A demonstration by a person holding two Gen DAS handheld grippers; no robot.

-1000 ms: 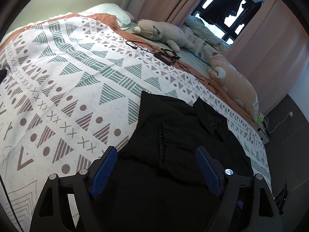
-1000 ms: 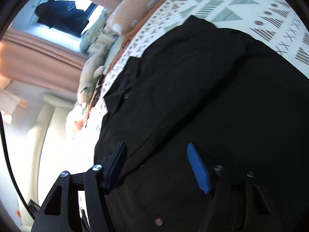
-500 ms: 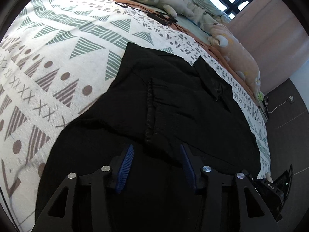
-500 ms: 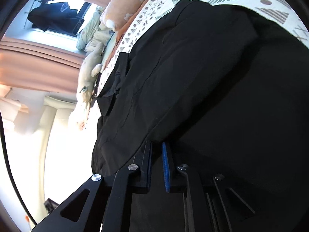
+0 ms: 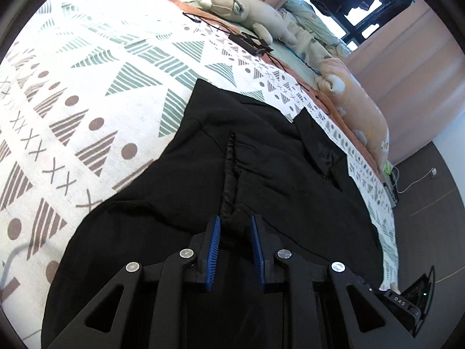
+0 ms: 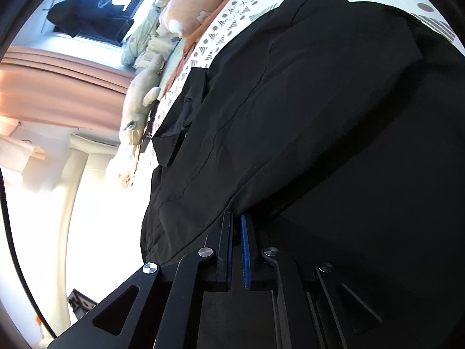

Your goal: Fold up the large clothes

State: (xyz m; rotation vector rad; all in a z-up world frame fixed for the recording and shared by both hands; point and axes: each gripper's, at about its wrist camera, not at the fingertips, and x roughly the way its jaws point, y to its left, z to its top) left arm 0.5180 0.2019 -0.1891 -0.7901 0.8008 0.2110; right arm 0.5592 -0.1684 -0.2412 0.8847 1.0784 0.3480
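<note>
A black garment (image 5: 276, 180) lies spread on the patterned bedspread (image 5: 87, 93), its near part cut off below both views. The left gripper (image 5: 234, 226) is closing, its blue fingers (image 5: 213, 241) either side of a raised dark fold. The right gripper (image 6: 236, 232) looks nearly closed, probably pinching the cloth's edge, though black on black hides it. A device (image 5: 407, 299) at lower right reads "DAS".

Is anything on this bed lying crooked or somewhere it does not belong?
The black garment is not spread flat: a bunched ridge of cloth runs up its middle and its collar end sits askew. Beyond it, a black cable trails loose across the patterned bedspread beside the grey plush toy. Nothing looks spilled or damaged.
</note>
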